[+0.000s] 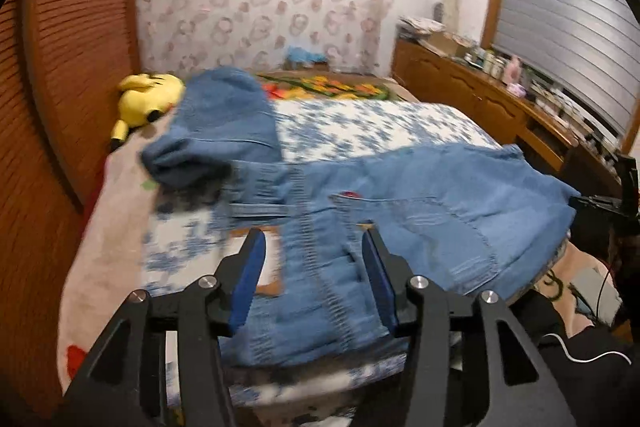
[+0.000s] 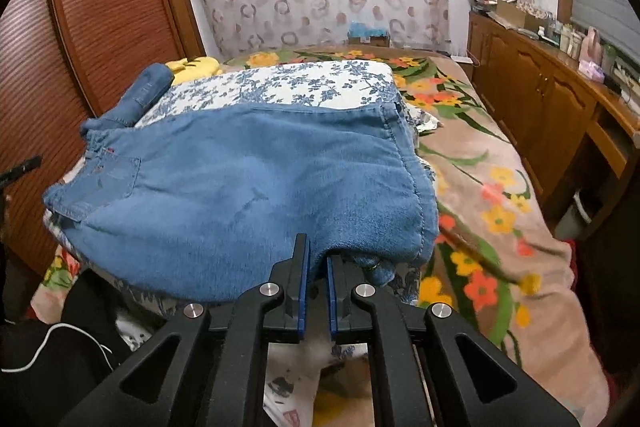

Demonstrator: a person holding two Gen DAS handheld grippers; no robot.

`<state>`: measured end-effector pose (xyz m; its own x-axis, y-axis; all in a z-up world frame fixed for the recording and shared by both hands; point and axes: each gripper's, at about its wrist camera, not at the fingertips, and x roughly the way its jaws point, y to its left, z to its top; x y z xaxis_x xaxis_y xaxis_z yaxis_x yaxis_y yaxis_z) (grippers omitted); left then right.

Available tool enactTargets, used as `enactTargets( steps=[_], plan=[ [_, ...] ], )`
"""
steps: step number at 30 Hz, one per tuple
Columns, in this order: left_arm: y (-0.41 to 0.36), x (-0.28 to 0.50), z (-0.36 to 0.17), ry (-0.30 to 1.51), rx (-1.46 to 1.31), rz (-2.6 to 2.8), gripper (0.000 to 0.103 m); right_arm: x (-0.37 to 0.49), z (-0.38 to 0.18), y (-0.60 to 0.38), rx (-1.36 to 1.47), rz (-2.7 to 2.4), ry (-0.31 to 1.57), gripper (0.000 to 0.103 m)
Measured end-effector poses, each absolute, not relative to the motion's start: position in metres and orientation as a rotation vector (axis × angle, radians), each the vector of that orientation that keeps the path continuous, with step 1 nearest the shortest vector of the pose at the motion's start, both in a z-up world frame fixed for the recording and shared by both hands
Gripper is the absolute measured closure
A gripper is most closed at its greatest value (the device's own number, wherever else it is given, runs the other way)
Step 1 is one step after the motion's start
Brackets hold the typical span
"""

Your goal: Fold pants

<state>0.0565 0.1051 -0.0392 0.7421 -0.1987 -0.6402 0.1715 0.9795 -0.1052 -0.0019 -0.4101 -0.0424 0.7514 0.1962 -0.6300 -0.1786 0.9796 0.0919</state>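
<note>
Blue denim pants (image 1: 420, 211) lie across a blue-and-white floral pad (image 1: 360, 127) on the bed. In the left wrist view one leg (image 1: 224, 115) is bunched up at the far left, near the plush. My left gripper (image 1: 312, 239) is open, its fingers either side of the waistband just above the cloth. In the right wrist view the pants (image 2: 240, 187) lie spread, a back pocket at the left. My right gripper (image 2: 317, 247) is nearly closed on the near edge of the denim.
A yellow plush toy (image 1: 148, 99) lies at the far left by the wooden slatted door (image 1: 72, 47). A flowered blanket (image 2: 492, 195) covers the bed at right. A wooden sideboard (image 2: 540, 87) with bottles runs along the right wall.
</note>
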Motion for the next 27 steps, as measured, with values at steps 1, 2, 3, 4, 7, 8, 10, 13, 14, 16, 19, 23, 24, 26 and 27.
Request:
enactTargets(
  steps=[1,2,3,4,7,8,10,13,14,16,19,23,24,26,27],
  plan=[
    [0.096,0.064,-0.044,0.720,-0.033,-0.213,0.036,-0.003,-0.041,-0.410,0.022,0.205,0.689,0.095],
    [0.088,0.069,-0.048,0.727,-0.025,-0.218,0.032,-0.004,-0.040,-0.411,0.018,0.203,0.688,0.094],
    [0.080,0.074,-0.052,0.734,-0.018,-0.228,0.028,-0.005,-0.040,-0.411,0.015,0.201,0.688,0.094],
    [0.068,0.081,-0.058,0.748,-0.012,-0.253,0.025,-0.006,-0.040,-0.412,0.016,0.203,0.687,0.094],
    [0.040,0.096,-0.071,0.781,0.012,-0.285,0.022,-0.012,-0.044,-0.414,0.011,0.199,0.690,0.092],
    [0.033,0.099,-0.074,0.789,0.021,-0.286,0.022,-0.014,-0.044,-0.414,0.008,0.200,0.692,0.091],
    [0.020,0.105,-0.081,0.807,0.039,-0.285,0.021,-0.018,-0.044,-0.416,0.002,0.197,0.689,0.091],
    [0.004,0.111,-0.091,0.828,0.054,-0.289,0.021,-0.024,-0.041,-0.420,-0.001,0.182,0.677,0.090],
    [-0.001,0.113,-0.096,0.840,0.058,-0.286,0.021,-0.026,-0.039,-0.421,0.001,0.179,0.669,0.090],
    [-0.006,0.116,-0.103,0.860,0.068,-0.275,0.021,-0.028,-0.036,-0.422,0.002,0.175,0.654,0.090],
    [-0.010,0.117,-0.114,0.875,0.068,-0.244,0.021,-0.026,-0.035,-0.422,0.001,0.163,0.636,0.088],
    [-0.009,0.115,-0.116,0.855,0.052,-0.221,0.021,-0.016,-0.041,-0.417,-0.003,0.163,0.622,0.084],
    [-0.009,0.114,-0.116,0.852,0.047,-0.216,0.021,-0.012,-0.044,-0.415,-0.007,0.166,0.620,0.082],
    [-0.010,0.114,-0.117,0.844,0.041,-0.205,0.021,-0.004,-0.050,-0.409,-0.007,0.177,0.617,0.080],
    [-0.010,0.114,-0.117,0.841,0.041,-0.200,0.021,0.000,-0.054,-0.408,-0.005,0.182,0.617,0.079]
  ],
)
